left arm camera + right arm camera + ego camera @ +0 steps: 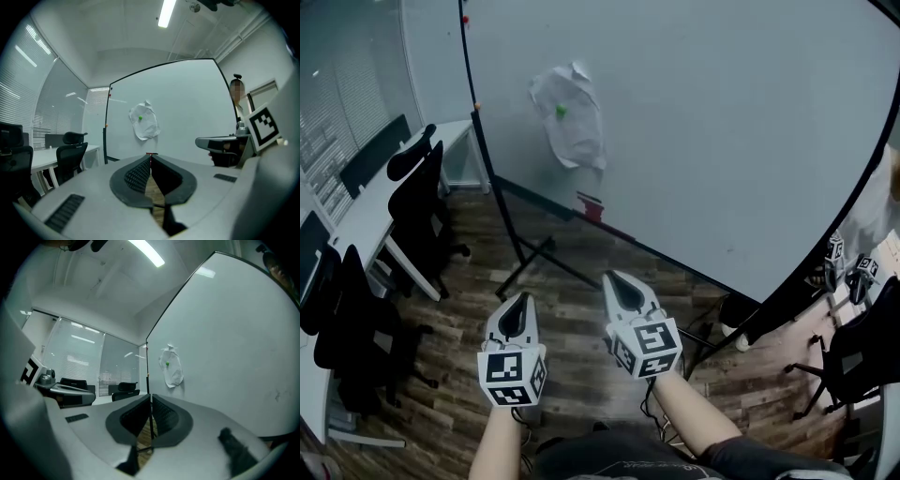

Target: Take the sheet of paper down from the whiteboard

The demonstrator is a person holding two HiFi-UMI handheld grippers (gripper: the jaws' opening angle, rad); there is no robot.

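Observation:
A crumpled white sheet of paper (569,117) hangs on the whiteboard (703,131), pinned near its top by a small green magnet (561,111). The left gripper view shows the paper (145,121) straight ahead, well beyond the jaw tips; the right gripper view shows the paper (171,366) ahead and to the right. My left gripper (517,302) and right gripper (617,279) are held side by side over the floor, short of the board. Both are shut with nothing between their jaws. The left gripper (150,155) and right gripper (150,395) show tips touching.
The whiteboard stands on a black wheeled frame (525,258) on a wood floor. A small red object (590,205) rests on its lower rail. Desks with black office chairs (420,202) line the left. More chairs (848,361) stand at the right. A person (237,101) stands by the board's right edge.

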